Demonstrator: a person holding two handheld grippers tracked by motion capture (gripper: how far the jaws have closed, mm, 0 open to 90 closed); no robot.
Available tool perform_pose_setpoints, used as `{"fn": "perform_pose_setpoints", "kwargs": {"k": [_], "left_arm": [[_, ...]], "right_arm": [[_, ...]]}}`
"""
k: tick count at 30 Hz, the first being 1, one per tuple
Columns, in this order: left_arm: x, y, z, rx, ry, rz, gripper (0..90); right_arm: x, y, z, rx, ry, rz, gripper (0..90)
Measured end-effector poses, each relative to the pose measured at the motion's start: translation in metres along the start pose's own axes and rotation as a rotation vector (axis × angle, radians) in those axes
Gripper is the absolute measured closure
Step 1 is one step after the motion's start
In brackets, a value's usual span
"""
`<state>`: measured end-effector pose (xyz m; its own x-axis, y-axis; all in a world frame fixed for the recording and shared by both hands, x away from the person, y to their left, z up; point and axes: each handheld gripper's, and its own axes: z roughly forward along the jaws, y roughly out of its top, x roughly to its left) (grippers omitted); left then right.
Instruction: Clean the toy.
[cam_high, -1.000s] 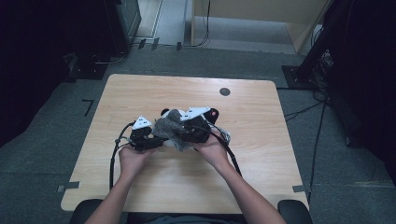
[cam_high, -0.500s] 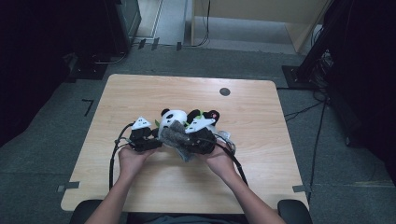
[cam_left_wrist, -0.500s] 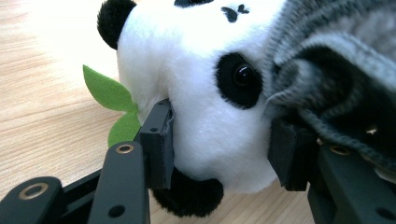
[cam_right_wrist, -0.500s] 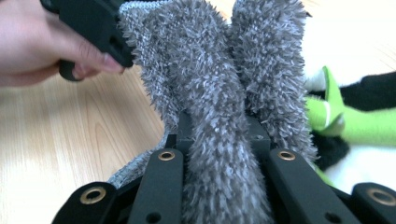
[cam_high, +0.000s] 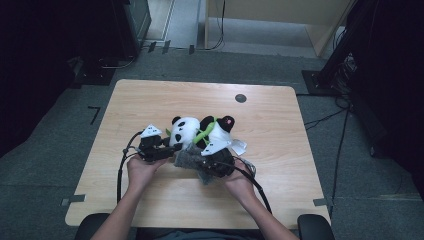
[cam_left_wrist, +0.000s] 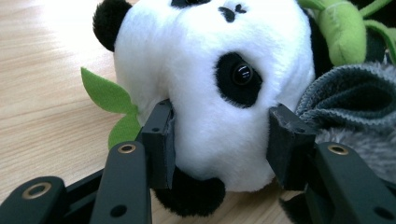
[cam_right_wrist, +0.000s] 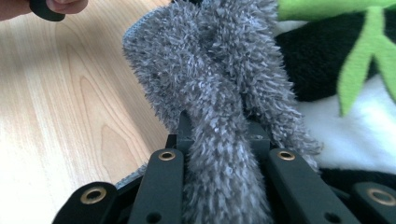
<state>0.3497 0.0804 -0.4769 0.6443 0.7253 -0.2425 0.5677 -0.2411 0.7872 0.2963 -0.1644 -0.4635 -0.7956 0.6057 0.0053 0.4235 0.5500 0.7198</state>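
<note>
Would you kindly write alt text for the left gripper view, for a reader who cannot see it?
The left gripper clamps its two black jaws on the white head of a plush panda lying on a wooden table. Green felt leaves sit left, a grey fuzzy cloth right.

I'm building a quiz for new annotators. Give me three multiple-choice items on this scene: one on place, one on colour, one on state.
1. Where does the panda toy lie?
A. on the wooden table
B. on the floor
C. on a chair

2. What colour is the fluffy cloth?
A. red
B. grey
C. yellow

3. What do the left tongs do?
A. hang open above bare wood
B. clamp a cable
C. squeeze the panda's head

A: it rests on the tabletop. B: grey pile in the right tongs. C: both pads dent the white fur.
</note>
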Motion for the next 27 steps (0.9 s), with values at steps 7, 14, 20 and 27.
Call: {"fn": "perform_pose_setpoints", "kwargs": {"k": [7, 14, 20, 27], "left_arm": [[-0.001, 0.0, 0.0, 0.006, 0.011, 0.018, 50.4], [-0.003, 0.001, 0.0, 0.011, 0.016, 0.026, 50.8], [-0.002, 0.001, 0.001, 0.012, 0.012, 0.027, 51.1], [-0.003, 0.001, 0.001, 0.012, 0.01, 0.027, 51.3]], "right_arm": [[0.0, -0.007, -0.014, -0.046, -0.028, -0.027, 75.1], [-0.006, -0.02, -0.031, -0.064, -0.02, 0.008, 75.1], [-0.009, -0.031, -0.042, -0.046, -0.036, 0.011, 75.2], [-0.016, -0.042, -0.052, -0.034, -0.045, 0.037, 75.2]]}}
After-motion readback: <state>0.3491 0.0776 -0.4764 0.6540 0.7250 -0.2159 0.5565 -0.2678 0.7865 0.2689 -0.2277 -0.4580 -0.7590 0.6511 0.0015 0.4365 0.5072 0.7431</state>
